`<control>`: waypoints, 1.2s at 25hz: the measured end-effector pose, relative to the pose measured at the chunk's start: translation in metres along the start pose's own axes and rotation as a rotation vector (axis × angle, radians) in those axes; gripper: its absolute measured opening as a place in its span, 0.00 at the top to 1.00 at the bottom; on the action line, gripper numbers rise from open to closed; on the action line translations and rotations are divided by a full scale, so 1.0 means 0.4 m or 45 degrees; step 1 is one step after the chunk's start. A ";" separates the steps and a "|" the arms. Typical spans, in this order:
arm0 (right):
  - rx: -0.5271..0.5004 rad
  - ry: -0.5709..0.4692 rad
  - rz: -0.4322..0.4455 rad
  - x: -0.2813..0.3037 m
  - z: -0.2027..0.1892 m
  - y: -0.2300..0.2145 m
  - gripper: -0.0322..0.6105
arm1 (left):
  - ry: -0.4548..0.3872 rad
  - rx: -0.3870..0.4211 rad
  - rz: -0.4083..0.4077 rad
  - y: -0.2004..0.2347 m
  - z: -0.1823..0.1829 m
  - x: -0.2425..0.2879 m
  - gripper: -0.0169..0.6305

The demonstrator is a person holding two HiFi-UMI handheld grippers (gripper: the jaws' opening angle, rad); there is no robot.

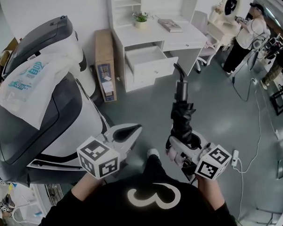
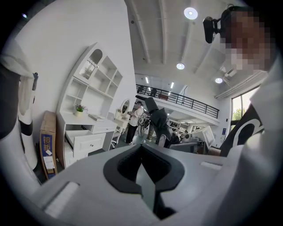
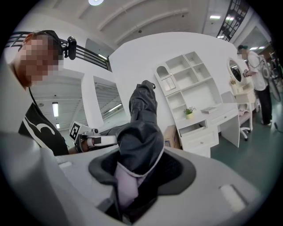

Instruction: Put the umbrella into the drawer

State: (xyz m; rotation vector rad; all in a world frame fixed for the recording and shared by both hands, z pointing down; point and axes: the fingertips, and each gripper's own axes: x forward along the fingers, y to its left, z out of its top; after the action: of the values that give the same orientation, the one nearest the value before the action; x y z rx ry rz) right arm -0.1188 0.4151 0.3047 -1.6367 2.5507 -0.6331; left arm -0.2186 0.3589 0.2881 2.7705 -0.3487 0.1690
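Note:
A folded black umbrella sticks forward from my right gripper, handle end away from me. In the right gripper view the jaws of that gripper are shut on the umbrella's dark fabric, with a pale lining showing. My left gripper is level with it on the left, shut and empty; its pads meet with nothing between them. Ahead stands a white desk with its upper drawer pulled open. The same drawer shows in the left gripper view, and smaller as the drawer in the right gripper view.
A big white and grey machine with a plastic bag on it fills the left. A cardboard box leans beside the desk. A plant and a book sit on the desk. People stand far right; a cable crosses the floor.

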 end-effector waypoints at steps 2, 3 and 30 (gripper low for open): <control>0.008 0.006 0.003 0.011 0.005 -0.021 0.63 | -0.003 0.004 0.003 0.014 0.012 0.016 0.96; 0.014 0.009 0.009 0.017 0.007 -0.032 0.63 | -0.005 0.006 0.005 0.021 0.017 0.025 0.96; 0.059 0.227 0.138 0.468 0.272 -0.880 0.63 | 0.133 -0.057 0.199 0.602 0.235 0.814 0.96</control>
State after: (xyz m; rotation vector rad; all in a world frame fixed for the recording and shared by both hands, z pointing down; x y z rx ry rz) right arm 0.1296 0.0903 0.3657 -1.4776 2.7015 -0.8567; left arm 0.0393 0.0352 0.3290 2.6771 -0.5354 0.3392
